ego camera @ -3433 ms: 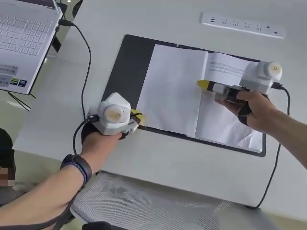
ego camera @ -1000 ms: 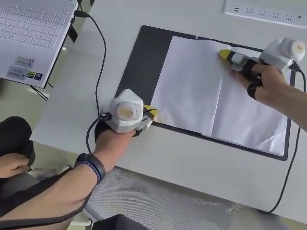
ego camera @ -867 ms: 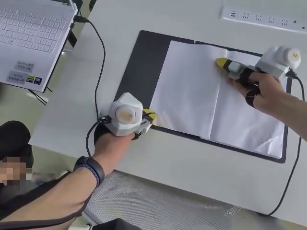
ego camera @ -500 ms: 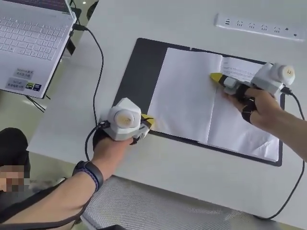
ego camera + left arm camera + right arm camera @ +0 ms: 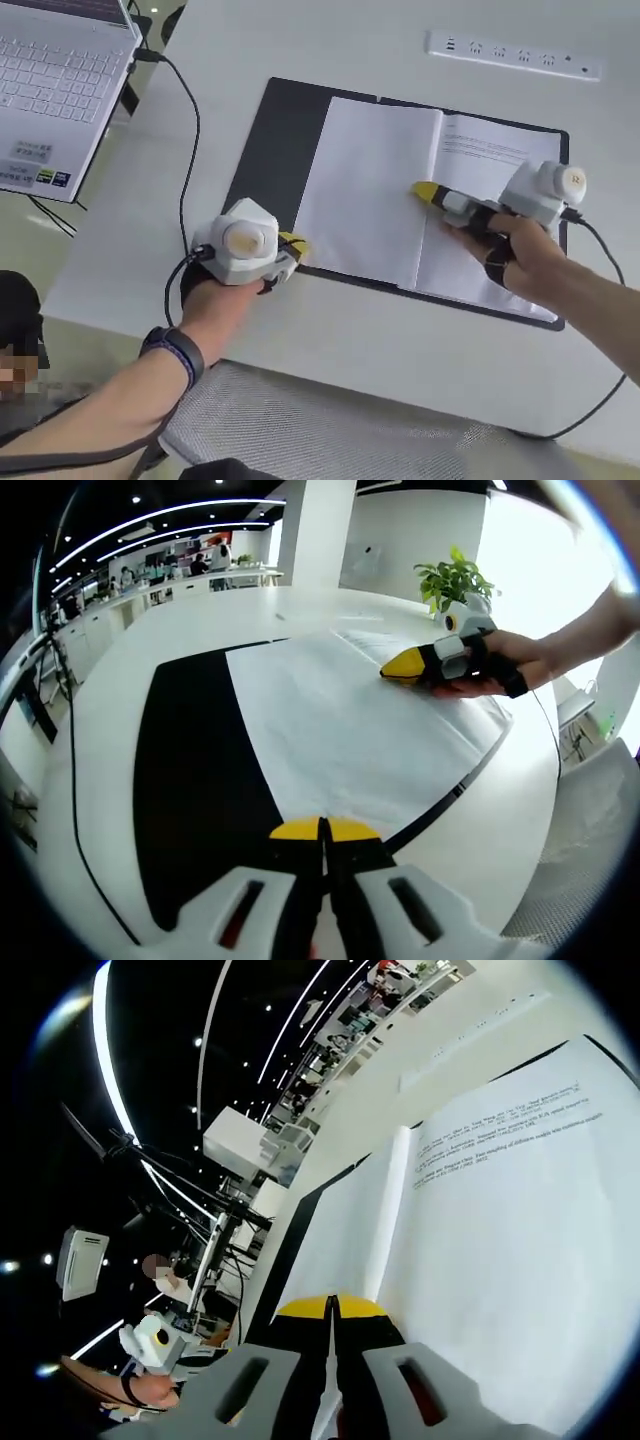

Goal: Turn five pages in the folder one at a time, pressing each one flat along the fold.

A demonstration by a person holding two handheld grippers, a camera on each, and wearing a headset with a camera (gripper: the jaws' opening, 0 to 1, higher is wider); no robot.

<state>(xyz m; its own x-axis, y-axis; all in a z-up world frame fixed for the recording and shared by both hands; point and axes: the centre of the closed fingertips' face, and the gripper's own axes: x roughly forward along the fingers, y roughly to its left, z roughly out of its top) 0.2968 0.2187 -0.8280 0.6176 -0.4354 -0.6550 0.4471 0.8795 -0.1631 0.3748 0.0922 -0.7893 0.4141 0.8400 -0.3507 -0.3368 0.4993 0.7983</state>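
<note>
A white workbench (image 5: 350,340) stands in a large open office, with strip lights overhead in the gripper views. An open black folder (image 5: 268,140) lies flat on it. A person holds a gripper in each hand.

The right gripper (image 5: 425,190) has its two yellow-tipped jaws pressed tight together, with nothing between them. The tips rest on the paper at the fold (image 5: 435,140), about halfway down its length. In the right gripper view the fold runs up and away from the closed tips, with the blank left page (image 5: 365,180) on one side. The right page (image 5: 490,150), with a few lines of print at its top, is on the other.

The left gripper (image 5: 290,245) also has its jaws closed flush and empty. Its tips sit at the folder's near edge, just beside the near corner of the left page. I cannot tell whether they press down. The bare black inside cover spreads out to the left of that page.

Further out, a white laptop (image 5: 50,80) sits at the far left of the bench, and a black cable (image 5: 186,130) trails from it toward the left hand. A white power strip (image 5: 515,55) lies beyond the folder. A potted plant (image 5: 455,578) stands in the background of the left gripper view.
</note>
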